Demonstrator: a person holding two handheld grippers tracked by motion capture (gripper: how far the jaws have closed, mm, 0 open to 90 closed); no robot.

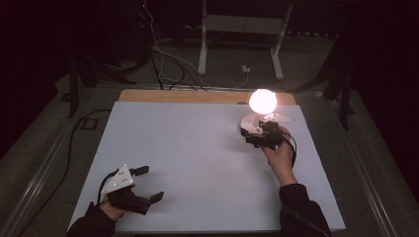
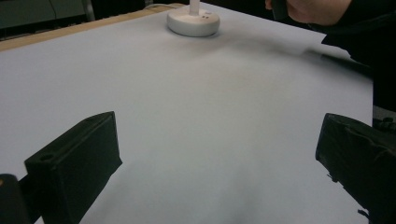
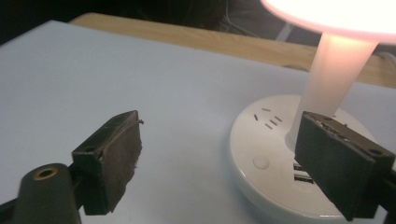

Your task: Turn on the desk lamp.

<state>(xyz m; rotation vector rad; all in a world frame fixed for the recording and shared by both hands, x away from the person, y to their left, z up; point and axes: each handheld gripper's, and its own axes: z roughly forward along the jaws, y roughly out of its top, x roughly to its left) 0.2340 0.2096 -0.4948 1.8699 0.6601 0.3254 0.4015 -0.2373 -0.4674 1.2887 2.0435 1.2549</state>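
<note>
A white-covered table [image 1: 197, 163] carries a single lit desk lamp [image 1: 262, 101] near its far right edge; the lamp's round white base [image 3: 280, 163] bears a small round button [image 3: 260, 162], slot markings and two ports on its front. The work in hand appears to be operating the lamp, which glows; the step looks to be the right gripper's close attendance at the base, either at the button or about to leave it.

The right gripper [image 3: 219, 161] sits just beside the base, jaws spread apart and holding nothing; its right jaw overlaps the base edge and the lamp's stem [image 3: 334, 74] rises just behind it. Whether any jaw touches the base cannot be told. A next move on the button would call for a jaw tip lowered squarely onto it, a light press, and no sideways push that could slide the base.

In the high view the right forearm reaches far forward, wrist bent over the base. The left gripper [image 1: 143, 183] rests low at the near left corner, well apart from the lamp, jaws wide and empty.
</note>
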